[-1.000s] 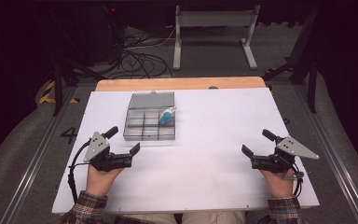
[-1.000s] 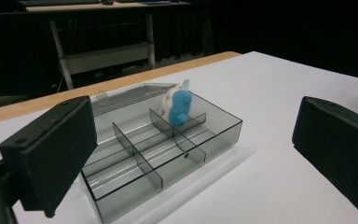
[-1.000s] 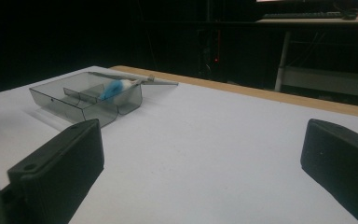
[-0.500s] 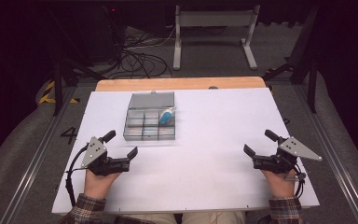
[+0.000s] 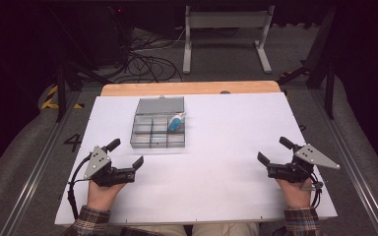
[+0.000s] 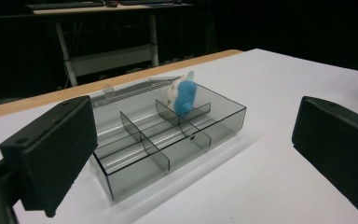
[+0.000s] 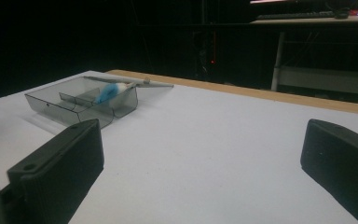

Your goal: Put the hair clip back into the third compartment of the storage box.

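A smoky clear compartment box (image 5: 157, 132) sits on the white table top (image 5: 216, 196), left of centre, its lid (image 5: 160, 104) laid open at the far side. A blue and white fuzzy thing (image 5: 176, 122) lies in the box's far right compartment. My left gripper (image 5: 126, 153) is open and empty, just short of the box's near left corner. In the left gripper view the box (image 6: 135, 163) and fuzzy thing (image 6: 184, 95) show between the spread jaws. My right gripper (image 5: 274, 150) is open and empty near the table's right side; its view has the box (image 7: 79, 100) far off at left.
A wooden strip (image 5: 192, 88) runs along the table's far edge. Beyond it are floor cables (image 5: 147, 54) and a white metal stand (image 5: 226, 24). Metal rails (image 5: 34, 172) flank the table. White surface stretches between the two grippers.
Both hands have drawn back slightly toward the near edge, the left one a little more. The jaws stay open and the box has not moved.
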`<act>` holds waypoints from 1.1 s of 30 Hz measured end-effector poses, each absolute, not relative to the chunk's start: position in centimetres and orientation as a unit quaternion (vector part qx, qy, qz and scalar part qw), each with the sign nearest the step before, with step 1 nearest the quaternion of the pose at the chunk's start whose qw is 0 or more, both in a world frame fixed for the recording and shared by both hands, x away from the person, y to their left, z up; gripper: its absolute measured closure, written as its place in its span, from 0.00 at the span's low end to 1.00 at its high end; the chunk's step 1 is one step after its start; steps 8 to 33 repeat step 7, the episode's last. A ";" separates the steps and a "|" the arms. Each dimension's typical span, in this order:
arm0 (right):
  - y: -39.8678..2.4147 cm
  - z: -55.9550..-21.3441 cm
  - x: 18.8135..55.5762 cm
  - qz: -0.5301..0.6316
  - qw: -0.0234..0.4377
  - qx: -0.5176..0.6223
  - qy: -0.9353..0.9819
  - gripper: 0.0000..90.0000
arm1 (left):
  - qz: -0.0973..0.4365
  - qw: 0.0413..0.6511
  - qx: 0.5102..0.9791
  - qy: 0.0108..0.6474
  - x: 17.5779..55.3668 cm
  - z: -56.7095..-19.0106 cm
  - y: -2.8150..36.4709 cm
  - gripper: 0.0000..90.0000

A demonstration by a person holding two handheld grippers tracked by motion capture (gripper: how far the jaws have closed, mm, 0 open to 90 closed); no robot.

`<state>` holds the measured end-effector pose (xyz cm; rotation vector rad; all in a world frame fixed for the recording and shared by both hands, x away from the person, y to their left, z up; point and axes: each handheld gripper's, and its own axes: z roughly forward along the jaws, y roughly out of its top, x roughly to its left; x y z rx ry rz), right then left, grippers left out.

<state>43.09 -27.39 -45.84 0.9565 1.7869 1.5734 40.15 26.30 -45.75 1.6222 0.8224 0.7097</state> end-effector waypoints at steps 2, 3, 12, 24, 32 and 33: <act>-27.4 -45.9 43.1 0.587 0.283 0.357 0.669 0.00 | 0.301 0.560 0.689 0.348 40.2 -45.8 26.2 0.01; -27.4 -45.9 43.2 0.587 0.283 0.357 0.669 0.00 | 0.300 0.559 0.690 0.349 40.2 -45.9 26.3 0.01; -27.1 -46.0 43.3 0.583 0.280 0.356 0.674 0.00 | 0.298 0.556 0.691 0.352 40.3 -46.1 26.2 0.01; -27.1 -46.0 43.3 0.583 0.280 0.356 0.674 0.00 | 0.298 0.556 0.691 0.352 40.3 -46.1 26.2 0.01; -27.1 -46.0 43.3 0.583 0.280 0.356 0.674 0.00 | 0.298 0.556 0.691 0.352 40.3 -46.1 26.2 0.01; -27.1 -46.0 43.3 0.583 0.280 0.356 0.674 0.00 | 0.298 0.556 0.691 0.352 40.3 -46.1 26.2 0.01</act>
